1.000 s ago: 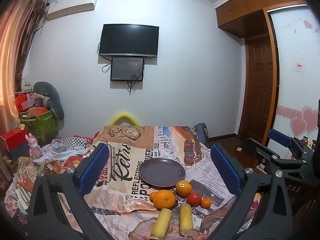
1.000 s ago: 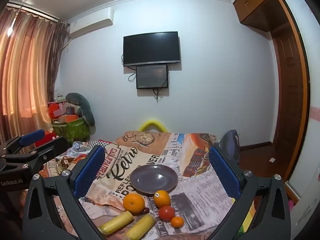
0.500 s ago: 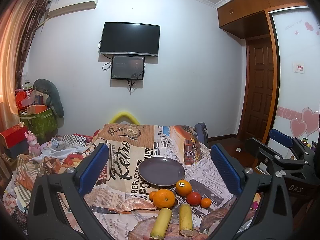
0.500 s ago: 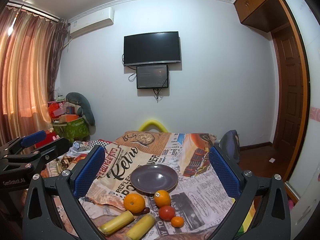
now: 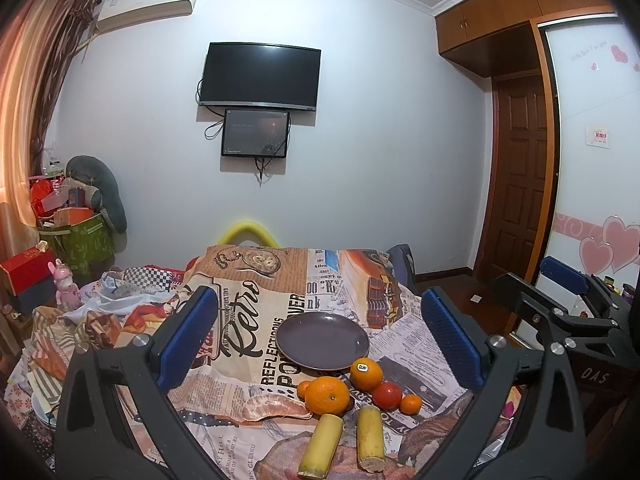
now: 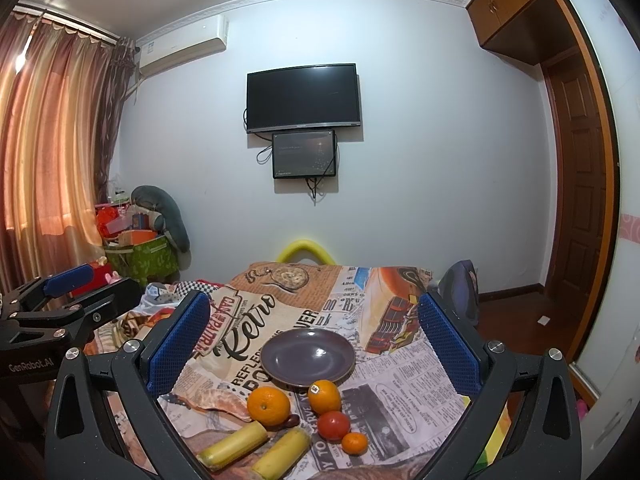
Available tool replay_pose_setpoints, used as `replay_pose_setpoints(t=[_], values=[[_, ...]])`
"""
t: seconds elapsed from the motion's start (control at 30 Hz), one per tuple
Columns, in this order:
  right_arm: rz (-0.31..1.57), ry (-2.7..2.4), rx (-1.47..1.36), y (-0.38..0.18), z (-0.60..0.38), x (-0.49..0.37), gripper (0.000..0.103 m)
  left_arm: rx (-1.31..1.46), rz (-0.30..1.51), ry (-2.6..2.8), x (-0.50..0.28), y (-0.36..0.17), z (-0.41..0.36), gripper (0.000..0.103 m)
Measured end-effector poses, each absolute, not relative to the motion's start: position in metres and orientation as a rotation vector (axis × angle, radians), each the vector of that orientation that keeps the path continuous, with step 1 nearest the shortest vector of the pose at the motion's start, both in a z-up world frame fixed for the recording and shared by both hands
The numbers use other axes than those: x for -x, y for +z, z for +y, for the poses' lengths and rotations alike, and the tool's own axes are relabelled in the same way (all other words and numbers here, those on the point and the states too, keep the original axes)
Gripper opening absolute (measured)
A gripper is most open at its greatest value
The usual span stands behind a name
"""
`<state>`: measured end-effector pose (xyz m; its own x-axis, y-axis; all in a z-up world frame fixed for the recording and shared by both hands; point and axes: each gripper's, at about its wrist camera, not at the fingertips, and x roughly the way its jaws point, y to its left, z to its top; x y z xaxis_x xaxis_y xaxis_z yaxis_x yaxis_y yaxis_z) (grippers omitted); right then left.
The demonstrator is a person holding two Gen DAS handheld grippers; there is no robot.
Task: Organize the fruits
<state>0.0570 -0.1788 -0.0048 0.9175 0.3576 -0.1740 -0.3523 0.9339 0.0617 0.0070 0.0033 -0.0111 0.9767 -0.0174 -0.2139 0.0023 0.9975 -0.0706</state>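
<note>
Left gripper [image 5: 320, 328] and right gripper [image 6: 314, 330] agape, empty; plate [image 6: 280, 368] bare, fruits [image 6: 268, 405] untouched at table's near edge.

A pale bluish-white plastered wall [image 5: 380, 140] carries a black flat television [image 5: 260, 76] above a smaller dark screen [image 5: 256, 133], with a white air conditioner [image 5: 148, 0], orange-pink curtains [image 6: 52, 140], a brown panelled wooden door [image 5: 520, 176] and overhead wooden cupboards [image 5: 500, 4].

plate [image 6: 308, 354] glossy ceramic; tablecloth [image 6: 400, 376] matt printed cloth; door [image 5: 520, 184] wood
</note>
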Motion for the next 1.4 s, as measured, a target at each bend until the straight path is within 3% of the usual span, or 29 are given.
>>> replay_pose_setpoints(t=[1.4], values=[[0.179,0.374,-0.038,-0.0012,-0.1757,-0.0523,0.103,0.059,0.222,-0.018,-0.008,-0.0092,0.0032,0.103]])
